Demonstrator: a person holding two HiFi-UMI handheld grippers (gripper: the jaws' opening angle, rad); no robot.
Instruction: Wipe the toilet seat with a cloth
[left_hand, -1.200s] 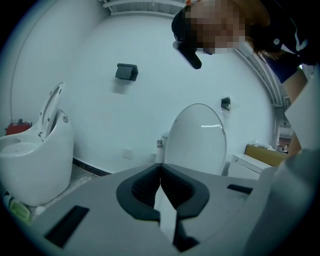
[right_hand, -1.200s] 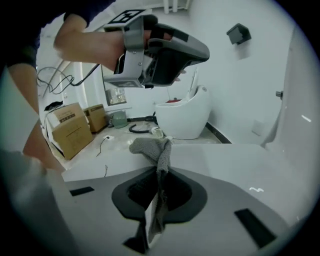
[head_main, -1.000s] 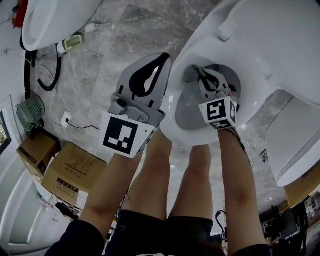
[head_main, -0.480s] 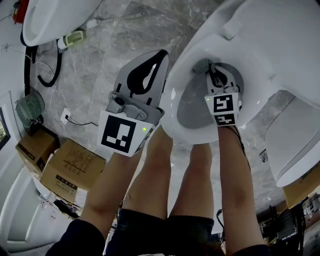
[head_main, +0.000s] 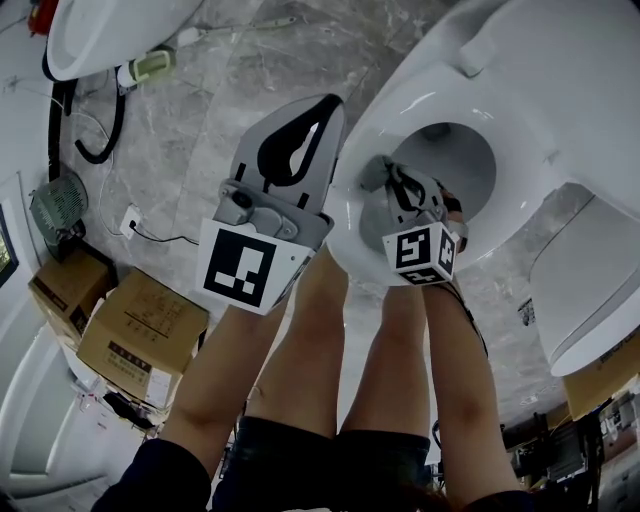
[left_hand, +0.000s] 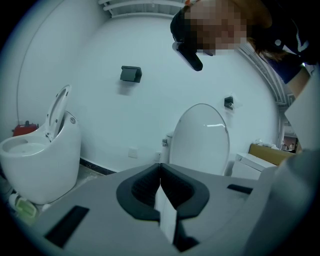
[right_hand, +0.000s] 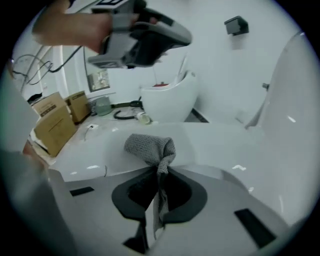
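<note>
Stretching away from the person with its long axis running from the near front edge toward the far hinge end, the toilet seat (head_main: 400, 105) fills the upper right of the head view, a white oval ring around a grey bowl opening. Two more toilets (head_main: 110, 30) stand well apart from the seat, one beyond its left side and one past its right side, making three fixtures in the head view. At least two cardboard boxes (head_main: 140, 340) sit on the floor, well left of the seat. Only one pair of tools is at work. The left gripper (head_main: 318, 120) hangs just outside the seat's left edge, over the floor, its jaws pressed together with nothing between them, as the left gripper view shows. The right gripper (head_main: 395, 182) is the nearer one: it sits over the seat's front-left curve, jaws pinching the single grey cloth (head_main: 374, 172). In the right gripper view the cloth (right_hand: 150, 146) bunches out straight ahead of the jaw tips, along the gripper's own line, and appears to rest on the seat's rim (right_hand: 220, 145), though firm contact cannot be confirmed. Judging from this, the wipe turns on sweeping the right gripper along the ring's curve, since the bare rim extends ahead of and to either side of the cloth, while the left gripper looks idle.
</note>
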